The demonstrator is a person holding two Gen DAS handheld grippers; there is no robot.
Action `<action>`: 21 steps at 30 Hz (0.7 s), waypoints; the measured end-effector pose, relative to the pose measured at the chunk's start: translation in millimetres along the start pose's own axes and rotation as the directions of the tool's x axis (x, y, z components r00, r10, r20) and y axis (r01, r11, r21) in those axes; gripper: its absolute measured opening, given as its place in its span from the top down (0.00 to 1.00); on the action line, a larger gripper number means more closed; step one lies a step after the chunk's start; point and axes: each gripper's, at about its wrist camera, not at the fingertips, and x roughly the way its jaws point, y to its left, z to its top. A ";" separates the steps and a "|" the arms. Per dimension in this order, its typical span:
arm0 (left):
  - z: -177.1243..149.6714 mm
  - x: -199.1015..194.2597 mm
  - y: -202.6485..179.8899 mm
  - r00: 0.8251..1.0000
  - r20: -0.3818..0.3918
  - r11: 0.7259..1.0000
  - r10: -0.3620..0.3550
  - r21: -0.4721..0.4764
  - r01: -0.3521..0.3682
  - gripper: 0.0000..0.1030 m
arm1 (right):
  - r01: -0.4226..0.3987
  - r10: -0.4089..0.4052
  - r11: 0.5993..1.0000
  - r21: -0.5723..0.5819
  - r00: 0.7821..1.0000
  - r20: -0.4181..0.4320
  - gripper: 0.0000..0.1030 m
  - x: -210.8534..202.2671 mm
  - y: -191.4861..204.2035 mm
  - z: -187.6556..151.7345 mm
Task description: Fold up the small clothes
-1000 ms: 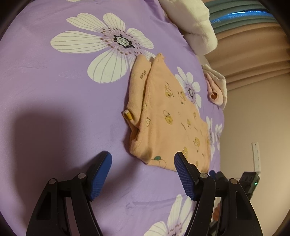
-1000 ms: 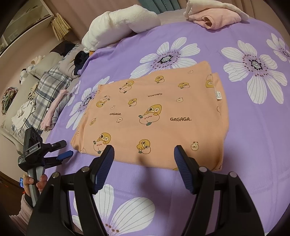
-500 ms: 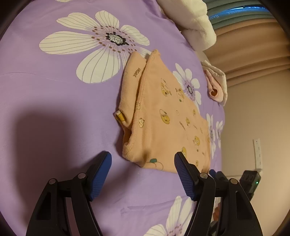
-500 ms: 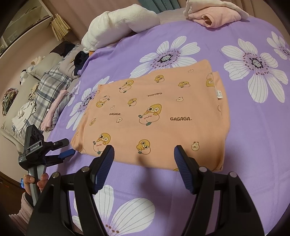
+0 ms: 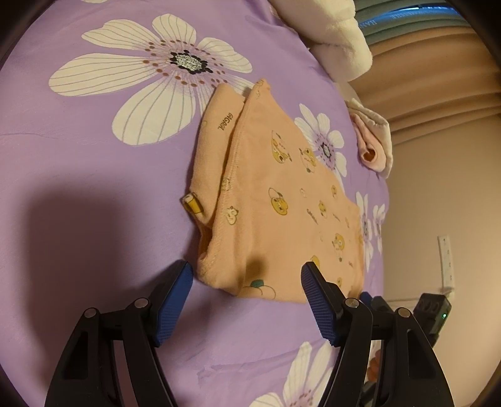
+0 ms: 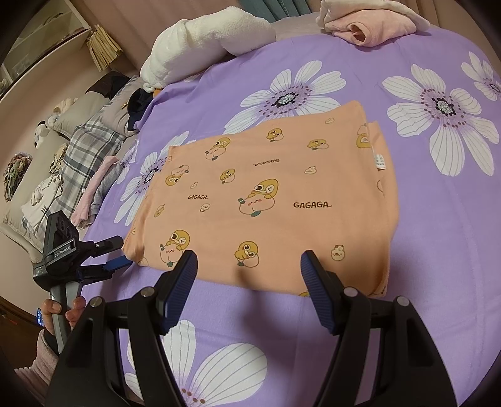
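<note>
moved: left tongs [image 5: 245, 278] nearer orange garment [image 5: 281, 213] | both tongs: wide open, released | right tongs [image 6: 249, 269]: above garment's near edge

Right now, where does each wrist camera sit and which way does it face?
Left wrist: behind open left gripper, angled down at the orange garment's hemmed end; own fingers show.
Right wrist: behind open right gripper, facing its long near edge; a hand holds the left gripper.
Shared: garment, purple sheet, pink clothes.
</note>
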 end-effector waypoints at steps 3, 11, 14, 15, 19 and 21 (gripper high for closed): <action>1.4 3.7 -2.5 1.000 -0.008 1.000 0.001 0.007 -0.001 0.32 | -0.001 0.001 1.000 0.003 1.000 -0.001 0.33 1.2 0.1 -0.4; 4.7 11.0 -8.1 1.000 -0.022 1.000 0.002 0.019 -0.001 0.25 | -0.006 0.007 1.000 0.013 1.000 -0.001 0.33 2.7 -2.4 -0.6; 6.1 13.5 -10.2 1.000 -0.025 1.000 0.007 0.028 -0.007 0.25 | -0.009 0.009 1.000 0.015 1.000 -0.002 0.33 2.9 -4.3 -0.3; 6.6 14.2 -10.8 1.000 -0.026 1.000 0.008 0.030 -0.008 0.25 | -0.009 0.009 1.000 0.015 1.000 -0.002 0.33 3.0 -4.3 -0.3; 7.4 15.4 -11.7 1.000 -0.028 0.999 0.010 0.032 -0.009 0.25 | -0.010 0.010 1.000 0.016 1.000 -0.003 0.33 3.6 -4.1 -0.6; 8.8 17.0 -12.3 0.999 -0.031 0.999 0.011 0.034 -0.010 0.25 | -0.009 0.009 1.000 0.016 1.000 -0.003 0.33 3.6 -4.2 -0.4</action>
